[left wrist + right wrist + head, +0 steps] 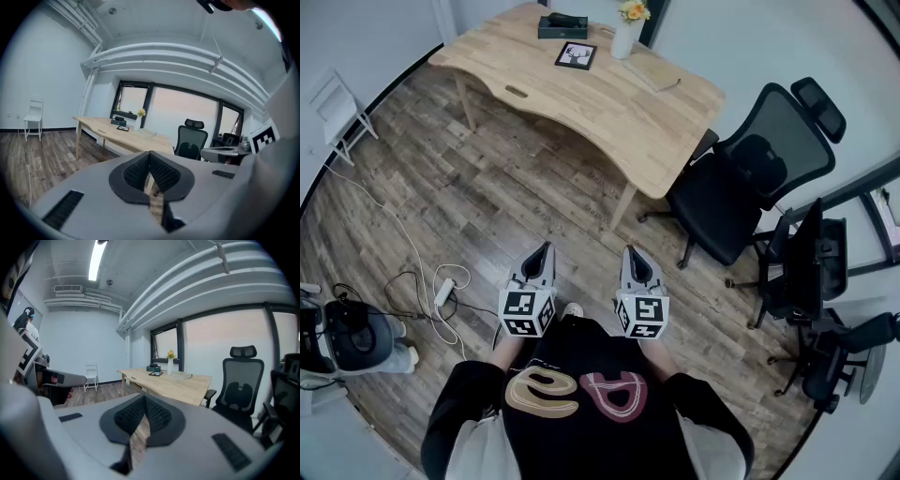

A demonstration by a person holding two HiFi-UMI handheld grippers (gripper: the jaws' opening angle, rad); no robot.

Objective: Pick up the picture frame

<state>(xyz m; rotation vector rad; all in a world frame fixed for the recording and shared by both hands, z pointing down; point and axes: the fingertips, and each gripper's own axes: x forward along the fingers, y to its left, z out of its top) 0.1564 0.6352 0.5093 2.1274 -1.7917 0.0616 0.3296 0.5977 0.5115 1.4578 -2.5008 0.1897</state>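
The picture frame [576, 55] is seen at the far end of the desk [609, 112], well ahead of the clenched, empty left tool [542, 251] and right tool [634, 255], marginally nearer the left.

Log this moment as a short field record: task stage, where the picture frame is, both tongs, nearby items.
stage: not started; person stands on the floor, back from the wooden desk
picture frame: lying on the desk's far end, untouched
near frame: dark box, white vase with yellow flowers
left tongs: shut, empty
right tongs: shut, empty
beside desk: black office chair
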